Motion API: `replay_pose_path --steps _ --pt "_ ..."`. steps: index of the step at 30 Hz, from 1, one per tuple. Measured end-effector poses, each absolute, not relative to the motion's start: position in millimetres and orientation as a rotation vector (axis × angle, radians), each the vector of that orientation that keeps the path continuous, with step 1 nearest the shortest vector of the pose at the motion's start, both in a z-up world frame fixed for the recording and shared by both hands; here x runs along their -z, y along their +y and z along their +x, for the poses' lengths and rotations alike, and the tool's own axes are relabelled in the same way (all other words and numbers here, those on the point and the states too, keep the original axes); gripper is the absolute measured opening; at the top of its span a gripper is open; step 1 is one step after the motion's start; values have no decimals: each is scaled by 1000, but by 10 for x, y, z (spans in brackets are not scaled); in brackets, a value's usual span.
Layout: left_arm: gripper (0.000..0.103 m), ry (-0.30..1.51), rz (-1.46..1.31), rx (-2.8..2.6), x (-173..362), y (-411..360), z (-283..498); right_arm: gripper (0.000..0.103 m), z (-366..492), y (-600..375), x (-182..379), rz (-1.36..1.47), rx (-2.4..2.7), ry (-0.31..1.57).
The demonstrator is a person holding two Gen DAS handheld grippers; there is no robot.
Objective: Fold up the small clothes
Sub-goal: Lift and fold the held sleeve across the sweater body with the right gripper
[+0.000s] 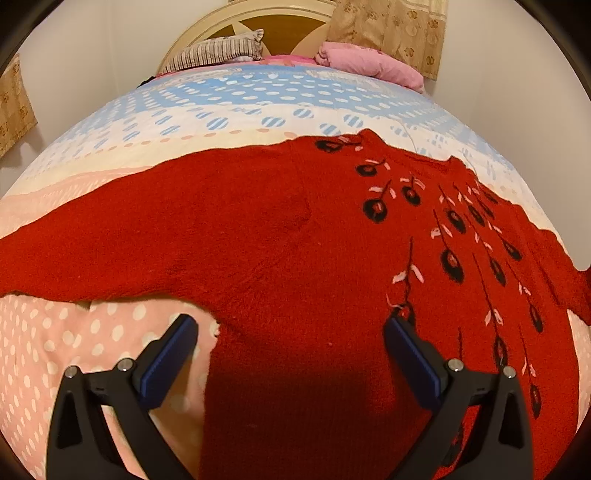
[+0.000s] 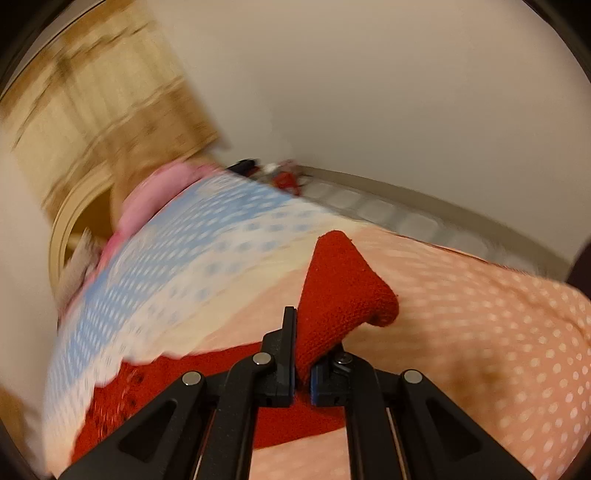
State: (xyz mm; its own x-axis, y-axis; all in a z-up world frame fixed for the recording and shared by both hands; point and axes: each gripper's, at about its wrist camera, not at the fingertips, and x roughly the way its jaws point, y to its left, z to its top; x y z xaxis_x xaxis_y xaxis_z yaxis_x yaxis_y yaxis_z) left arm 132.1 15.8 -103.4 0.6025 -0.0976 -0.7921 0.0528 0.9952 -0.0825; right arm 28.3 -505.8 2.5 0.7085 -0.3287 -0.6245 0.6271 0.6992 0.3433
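Note:
A red knitted sweater (image 1: 258, 240) with black and pink flower embroidery lies spread flat on the bed. Its left sleeve stretches out to the left. My left gripper (image 1: 290, 332) is open and hovers just above the sweater's lower body, near its left side edge. My right gripper (image 2: 303, 350) is shut on the red sleeve cuff (image 2: 343, 288) and holds it lifted above the bedspread. The rest of the sweater (image 2: 147, 380) shows low in the right wrist view, which is blurred by motion.
The bedspread (image 1: 221, 110) is blue, white and pink with dots. A striped pillow (image 1: 221, 51) and a pink pillow (image 1: 365, 62) lie at the headboard (image 1: 280, 22). Curtains (image 2: 99, 103) and a wall stand beyond the bed.

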Motion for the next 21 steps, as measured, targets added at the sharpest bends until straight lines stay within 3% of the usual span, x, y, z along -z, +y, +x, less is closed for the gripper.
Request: replay_pose_path --steps 6,11,21 --pt "103 916 -140 130 909 353 1235 5 865 -3901 -214 407 411 586" --pt "103 839 -53 75 743 529 1008 4 1288 -2963 -174 301 292 624" --pt "103 793 -101 -64 865 1240 965 4 1981 -1155 316 90 81 705"
